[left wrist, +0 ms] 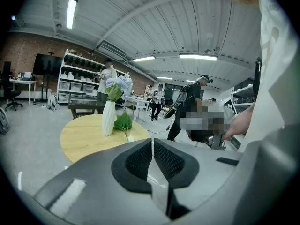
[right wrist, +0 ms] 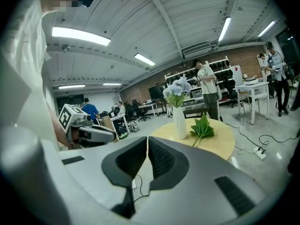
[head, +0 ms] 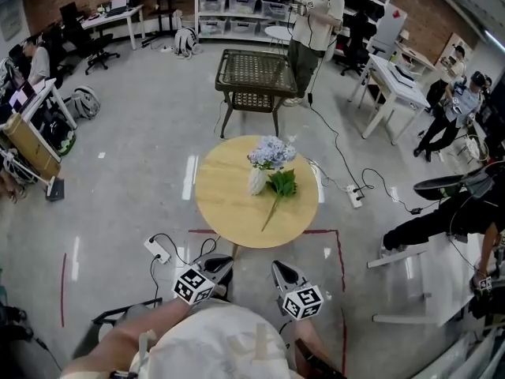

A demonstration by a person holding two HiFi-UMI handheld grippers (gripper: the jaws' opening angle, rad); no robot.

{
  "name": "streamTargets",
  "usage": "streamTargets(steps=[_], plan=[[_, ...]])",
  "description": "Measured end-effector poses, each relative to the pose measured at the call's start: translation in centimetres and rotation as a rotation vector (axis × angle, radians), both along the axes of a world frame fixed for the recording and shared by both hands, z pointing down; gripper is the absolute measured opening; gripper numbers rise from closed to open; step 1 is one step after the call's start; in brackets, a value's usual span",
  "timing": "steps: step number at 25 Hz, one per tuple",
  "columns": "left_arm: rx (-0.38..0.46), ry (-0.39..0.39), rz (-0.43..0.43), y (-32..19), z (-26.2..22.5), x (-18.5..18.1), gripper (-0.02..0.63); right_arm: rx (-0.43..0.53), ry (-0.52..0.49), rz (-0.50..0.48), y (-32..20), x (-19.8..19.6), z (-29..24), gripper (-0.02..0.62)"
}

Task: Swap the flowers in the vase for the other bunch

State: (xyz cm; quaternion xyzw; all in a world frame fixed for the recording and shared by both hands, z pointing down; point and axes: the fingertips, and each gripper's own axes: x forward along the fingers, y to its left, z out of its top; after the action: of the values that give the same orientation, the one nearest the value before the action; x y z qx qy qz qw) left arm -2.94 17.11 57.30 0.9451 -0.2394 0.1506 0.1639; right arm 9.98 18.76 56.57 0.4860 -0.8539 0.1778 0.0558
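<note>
A white vase (head: 257, 181) stands near the middle of a round wooden table (head: 229, 212), holding pale blue flowers (head: 271, 151). Beside it on the right lies a green leafy stem (head: 280, 186), its stalk pointing toward the near edge. My left gripper (head: 218, 268) and right gripper (head: 282, 274) hover short of the table's near rim, both shut and empty. The vase (left wrist: 108, 117) and leafy stem (left wrist: 123, 123) also show in the left gripper view beyond the left gripper (left wrist: 152, 149). In the right gripper view the vase (right wrist: 179, 122) and stem (right wrist: 202, 126) lie beyond the right gripper (right wrist: 147, 149).
A dark wicker table (head: 254, 79) stands behind the round table, with a standing person (head: 312, 30) next to it. Cables and a power strip (head: 353, 195) lie on the floor at right. Red tape (head: 341, 267) marks the floor around me. Desks and shelves line the room.
</note>
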Motion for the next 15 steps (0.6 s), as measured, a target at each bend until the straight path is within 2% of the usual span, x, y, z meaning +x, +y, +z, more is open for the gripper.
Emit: streamTargets(steps=[15], plan=[[-0.009,0.003,0.049,-5.3,0.5,2.2,0.017,-0.022,0.003,0.043,-4.4,2.0,0.7,0.011]])
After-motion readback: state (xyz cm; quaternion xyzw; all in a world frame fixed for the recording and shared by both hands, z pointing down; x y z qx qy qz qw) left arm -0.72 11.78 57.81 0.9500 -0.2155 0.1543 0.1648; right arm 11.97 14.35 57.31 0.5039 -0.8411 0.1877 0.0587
